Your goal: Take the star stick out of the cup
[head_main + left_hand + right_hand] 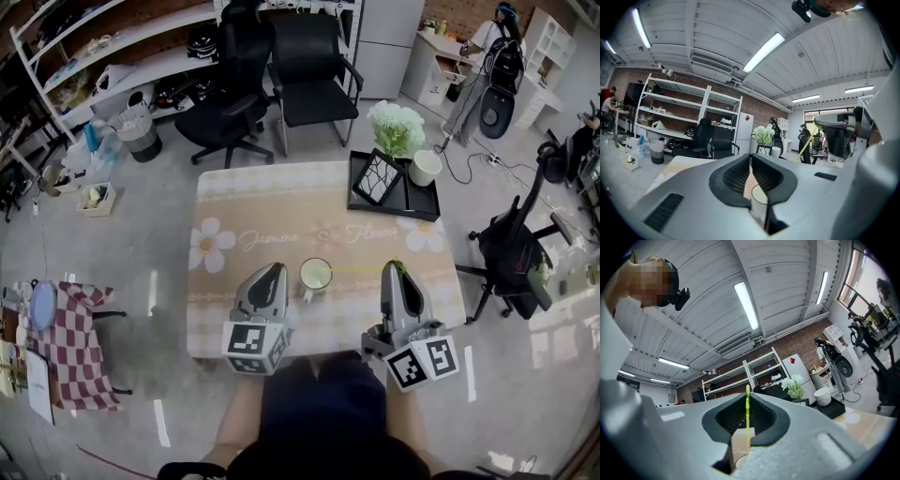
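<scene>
The right gripper clenched the thin yellow-green star stick, held level toward the cup. The left gripper, jaws together, lay just beside that cup.

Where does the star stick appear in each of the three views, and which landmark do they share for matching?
Head view: the star stick is a thin line between the cup and the right gripper.
Left gripper view: slanted, right of centre.
Right gripper view: upright at centre, clamped between the jaws.
Shared landmark: the white flowers, in all three.
</scene>
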